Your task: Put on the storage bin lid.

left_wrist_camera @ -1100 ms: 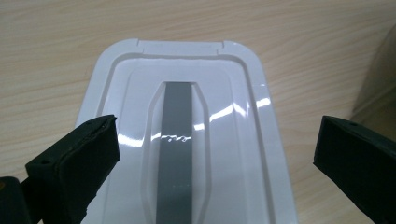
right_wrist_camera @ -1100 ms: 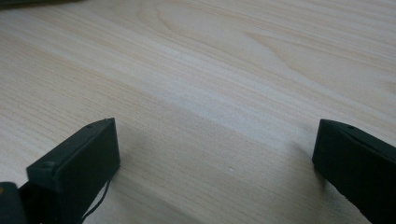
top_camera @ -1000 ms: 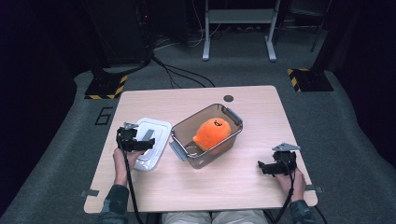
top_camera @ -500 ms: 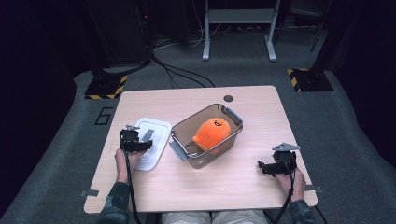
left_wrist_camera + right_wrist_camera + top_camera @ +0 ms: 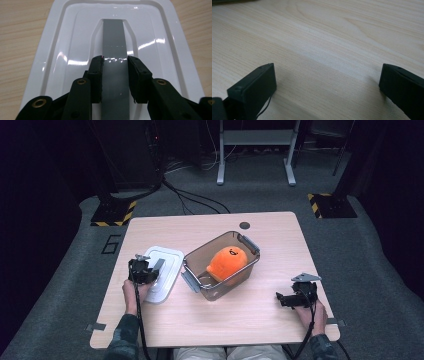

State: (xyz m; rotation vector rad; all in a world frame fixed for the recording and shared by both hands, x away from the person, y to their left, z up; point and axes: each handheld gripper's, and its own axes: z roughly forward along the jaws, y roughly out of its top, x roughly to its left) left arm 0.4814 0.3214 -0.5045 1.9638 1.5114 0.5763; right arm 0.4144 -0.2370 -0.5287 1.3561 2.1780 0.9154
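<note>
My left gripper [image 5: 115, 65] has just been closing and clamps the grey handle strip [image 5: 114, 45] of the white lid [image 5: 162, 270], whose long axis runs away from me. The clear bin [image 5: 220, 265] holding an orange plush [image 5: 227, 261] sits just beside the lid on the bench [image 5: 250, 320]. My right gripper [image 5: 327, 82] rests wide, holding nothing.

Left gripper [image 5: 115, 75] clamped (right gripper [image 5: 327, 82] wide)

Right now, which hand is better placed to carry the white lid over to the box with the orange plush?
Left. The left gripper has just been closing on the grey handle strip of the white lid, beside the clear box. The right gripper rests open on bare table, apart from both.
</note>
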